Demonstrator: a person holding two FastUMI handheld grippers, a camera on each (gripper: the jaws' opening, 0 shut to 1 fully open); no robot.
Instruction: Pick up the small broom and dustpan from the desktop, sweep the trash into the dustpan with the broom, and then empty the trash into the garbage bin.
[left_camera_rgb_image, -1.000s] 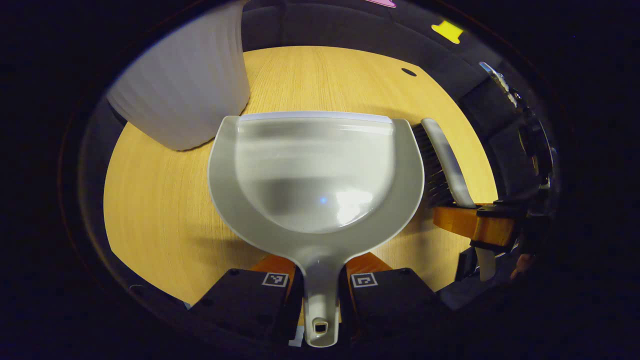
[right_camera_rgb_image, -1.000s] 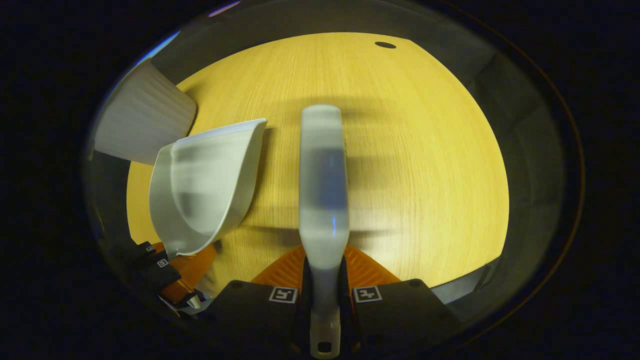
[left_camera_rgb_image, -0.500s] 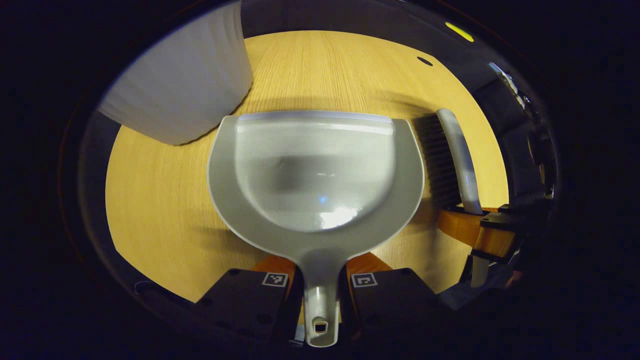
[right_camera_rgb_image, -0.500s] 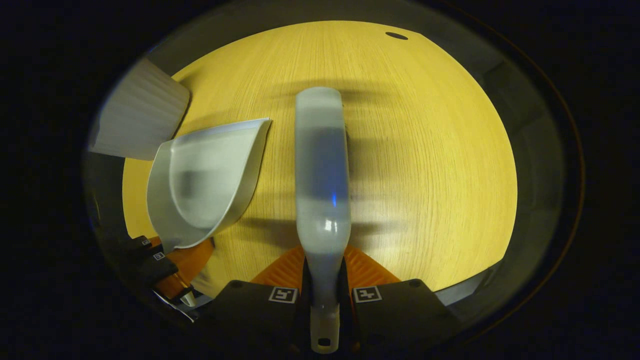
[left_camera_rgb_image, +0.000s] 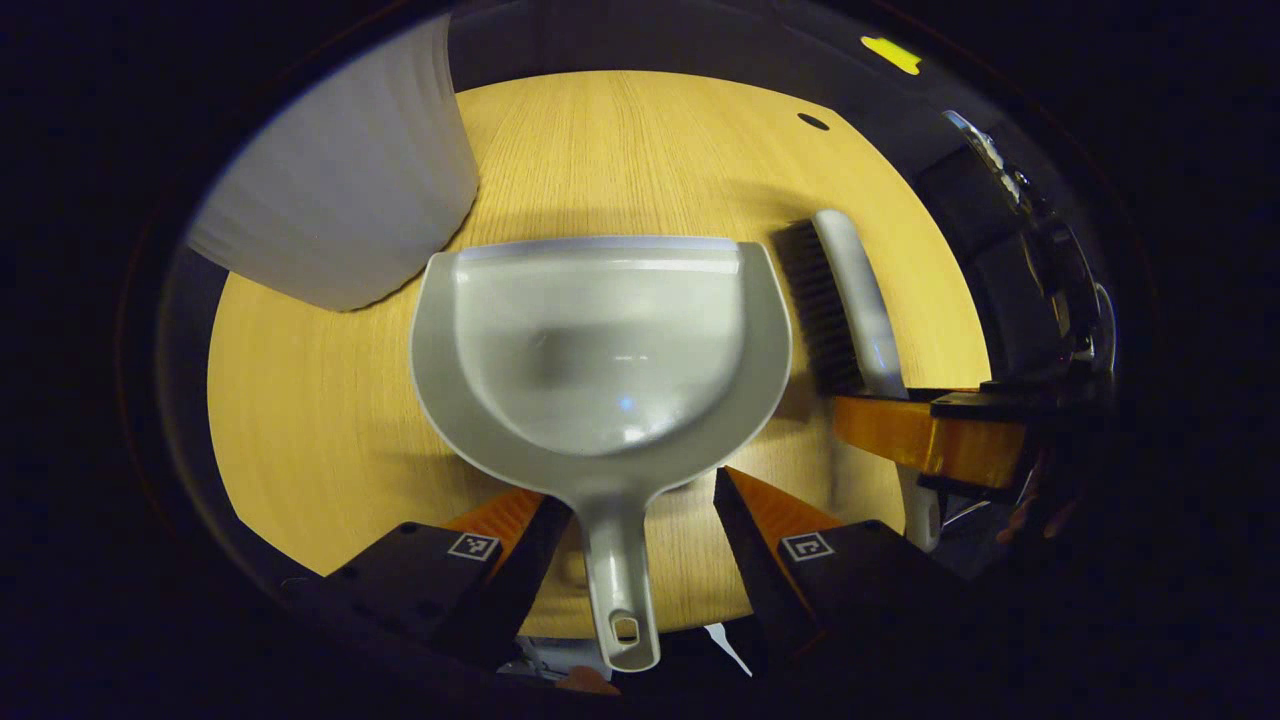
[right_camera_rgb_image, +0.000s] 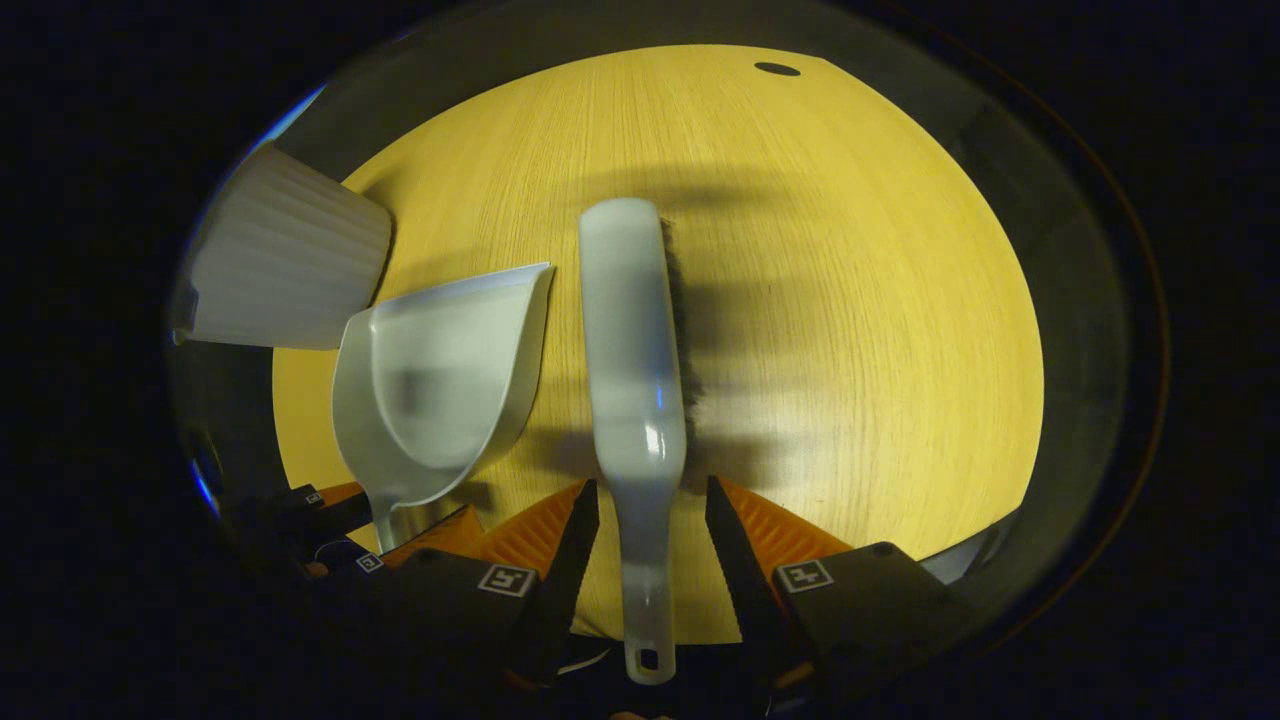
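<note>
fingers of my left gripper (left_camera_rgb_image: 630, 520) stand apart, the grey plastic dustpan (left_camera_rgb_image: 600, 350) handle loose between them on the light wooden desktop (left_camera_rgb_image: 320, 400). my right gripper (right_camera_rgb_image: 645, 520) is spread too, flanking the grey black-bristled broom (right_camera_rgb_image: 635, 360). white ribbed garbage bin (left_camera_rgb_image: 340, 190) sits beyond the dustpan.

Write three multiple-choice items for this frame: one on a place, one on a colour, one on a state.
1. In the left gripper view, where does the broom lie relative to the dustpan?
A. To its right
B. Inside it
C. To its left

2. What colour are the broom's bristles?
A. White
B. Black
C. Orange

3. How do the right tongs stand around the broom handle?
A. Clamped on it
C. Spread apart, a gap on each side
B. Holding the dustpan

Key: 1 A, the broom sits right of the pan's rim; 2 B, dark bristles under a grey back; 3 C, the desktop shows between each finger and the handle.
</note>
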